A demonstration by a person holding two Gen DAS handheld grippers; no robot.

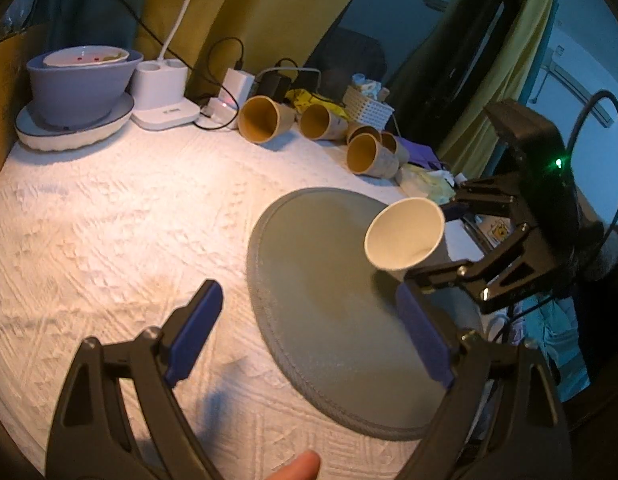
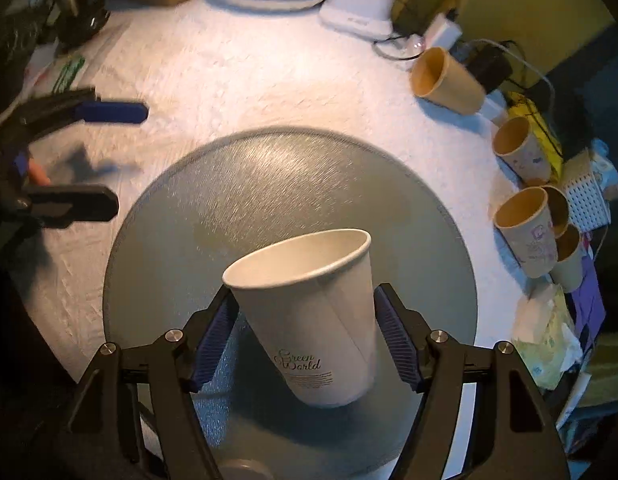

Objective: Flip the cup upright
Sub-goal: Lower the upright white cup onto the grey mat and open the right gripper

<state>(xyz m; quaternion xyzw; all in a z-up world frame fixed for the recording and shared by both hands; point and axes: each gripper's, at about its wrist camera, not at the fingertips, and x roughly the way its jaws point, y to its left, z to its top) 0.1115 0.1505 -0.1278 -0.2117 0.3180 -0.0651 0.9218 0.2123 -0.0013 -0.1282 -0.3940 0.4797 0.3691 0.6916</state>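
1. One white textured tablecloth covers the table, with a round grey mat lying on it.
2. Right gripper clamps a white paper cup between its blue pads, mouth up and tilted, above the mat.
3. Left gripper hovers with its jaws wide, gripping nothing, over the mat's edge.
4. Several brown paper cups lie at the table's far edge.
5. Printed on the white cup: "Green World"; the smaller lines beneath are unreadable.
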